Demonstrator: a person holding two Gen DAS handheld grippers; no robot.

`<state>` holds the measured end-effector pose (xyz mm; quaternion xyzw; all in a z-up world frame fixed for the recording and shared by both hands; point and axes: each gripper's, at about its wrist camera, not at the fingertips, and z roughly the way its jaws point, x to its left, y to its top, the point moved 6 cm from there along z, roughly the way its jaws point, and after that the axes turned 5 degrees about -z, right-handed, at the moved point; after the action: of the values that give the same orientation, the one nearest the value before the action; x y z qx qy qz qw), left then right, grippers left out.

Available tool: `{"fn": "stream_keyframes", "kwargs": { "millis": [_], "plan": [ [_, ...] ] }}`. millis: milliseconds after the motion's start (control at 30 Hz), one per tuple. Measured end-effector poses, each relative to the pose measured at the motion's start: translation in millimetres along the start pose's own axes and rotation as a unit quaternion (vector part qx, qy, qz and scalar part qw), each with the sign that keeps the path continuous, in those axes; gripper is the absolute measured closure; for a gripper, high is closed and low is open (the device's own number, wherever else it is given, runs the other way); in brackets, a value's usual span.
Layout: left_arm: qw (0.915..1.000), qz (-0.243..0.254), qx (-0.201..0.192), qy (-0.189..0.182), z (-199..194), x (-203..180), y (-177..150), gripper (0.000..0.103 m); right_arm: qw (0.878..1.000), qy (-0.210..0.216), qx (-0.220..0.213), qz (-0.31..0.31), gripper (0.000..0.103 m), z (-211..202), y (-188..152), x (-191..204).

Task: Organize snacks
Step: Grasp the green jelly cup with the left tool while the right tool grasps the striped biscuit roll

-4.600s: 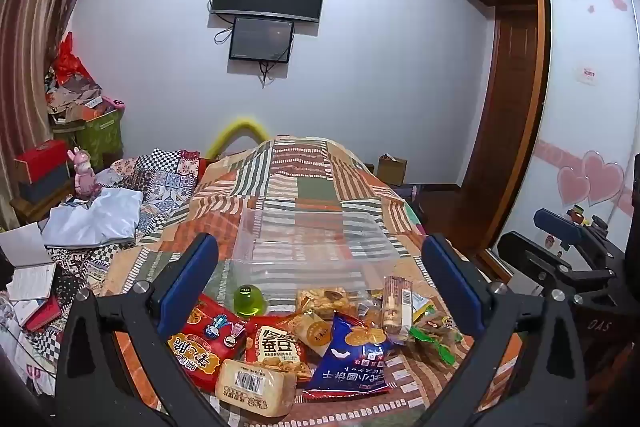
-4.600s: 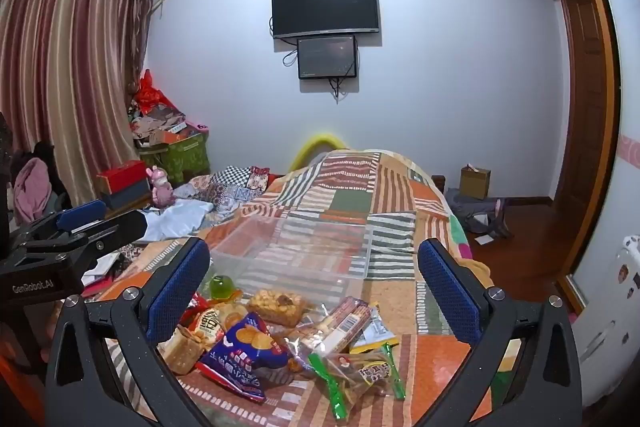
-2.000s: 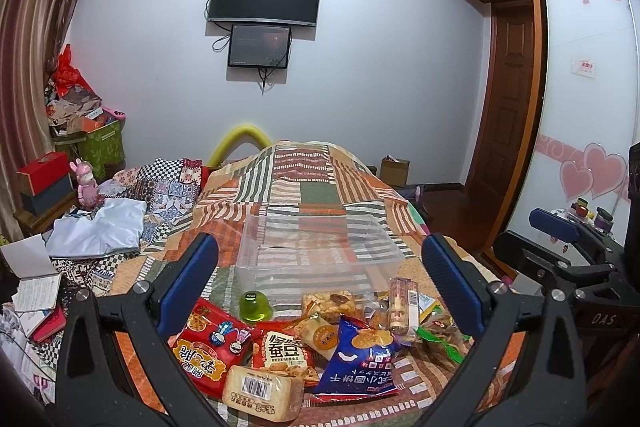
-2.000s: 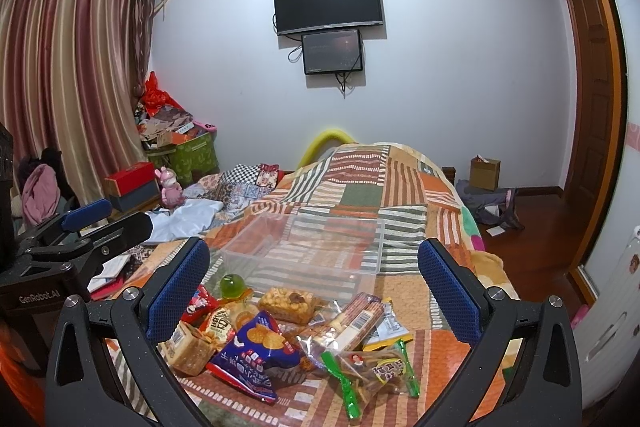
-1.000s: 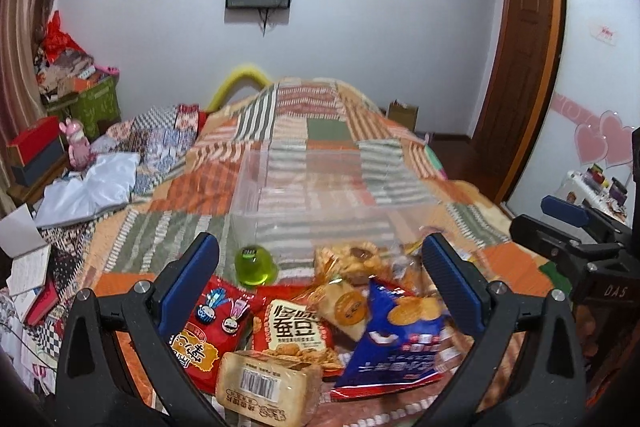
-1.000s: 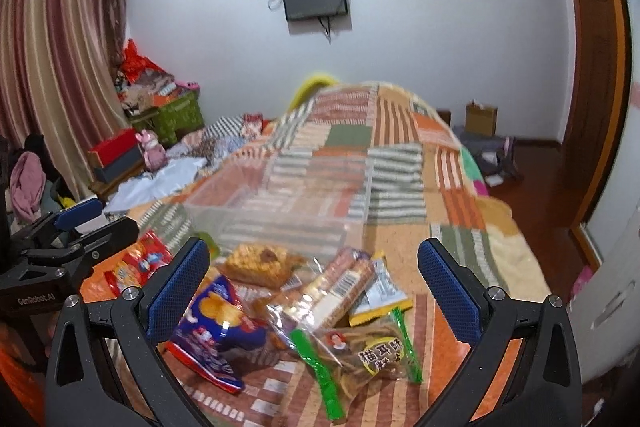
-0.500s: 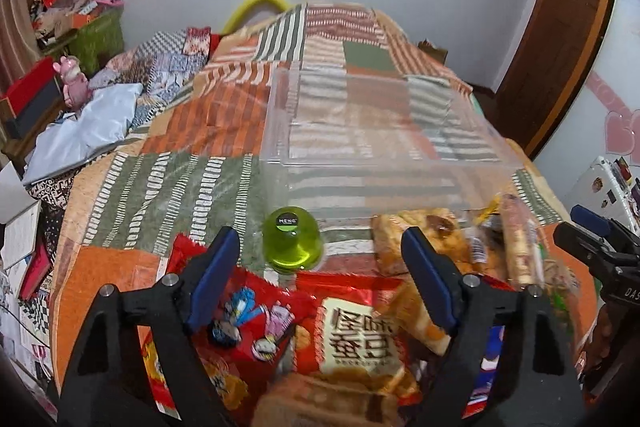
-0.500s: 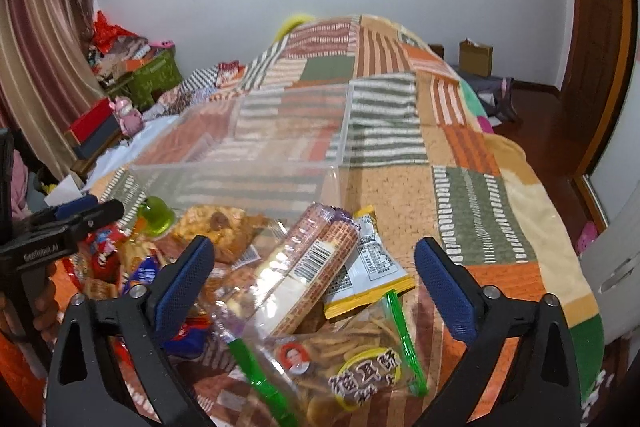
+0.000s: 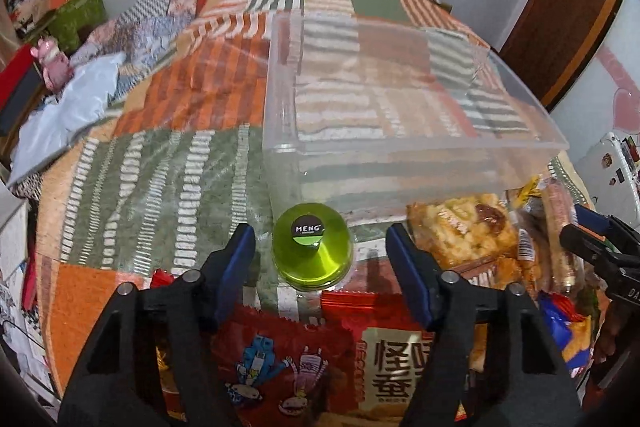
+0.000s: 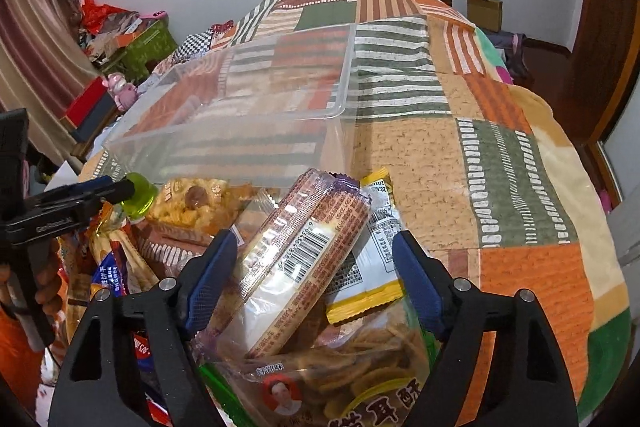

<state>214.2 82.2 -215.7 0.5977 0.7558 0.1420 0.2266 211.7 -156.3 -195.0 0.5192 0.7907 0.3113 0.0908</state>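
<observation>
Nearest the right gripper point(image 10: 312, 263), a long biscuit pack point(image 10: 304, 255) lies between its closing jaws, untouched by the pads, its long axis running slantwise up and away toward the clear box point(image 10: 256, 107). The left gripper point(image 9: 320, 259) brackets a green jelly cup point(image 9: 312, 251) dead centre; its jaws are closing too, gaps showing on both sides. Beyond both, the box sits empty on the bed point(image 10: 500, 147), just behind the snack pile.

Both wrist cams pitched steeply down, close over the snack pile on the bed point(image 9: 168, 163). Left sits left of right; both share the clear bin point(image 9: 400, 151) (and the green cup point(image 10: 138, 197)).
</observation>
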Motion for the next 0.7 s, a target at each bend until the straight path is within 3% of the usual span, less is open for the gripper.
{"fn": "stream_keyframes", "kwargs": {
  "millis": [267,400,700],
  "plan": [
    [0.9997,-0.002,0.023,0.001,18,3,-2,0.045,1.000,0.023,0.019,0.005,0.033,10,0,6],
    [0.9995,-0.009,0.030,0.001,24,4,-2,0.055,0.999,0.028,0.020,0.000,0.040,12,-1,10],
    [0.9994,-0.019,0.024,-0.012,13,3,-10,0.056,0.999,0.034,0.006,0.005,0.053,6,0,13]
  ]
}}
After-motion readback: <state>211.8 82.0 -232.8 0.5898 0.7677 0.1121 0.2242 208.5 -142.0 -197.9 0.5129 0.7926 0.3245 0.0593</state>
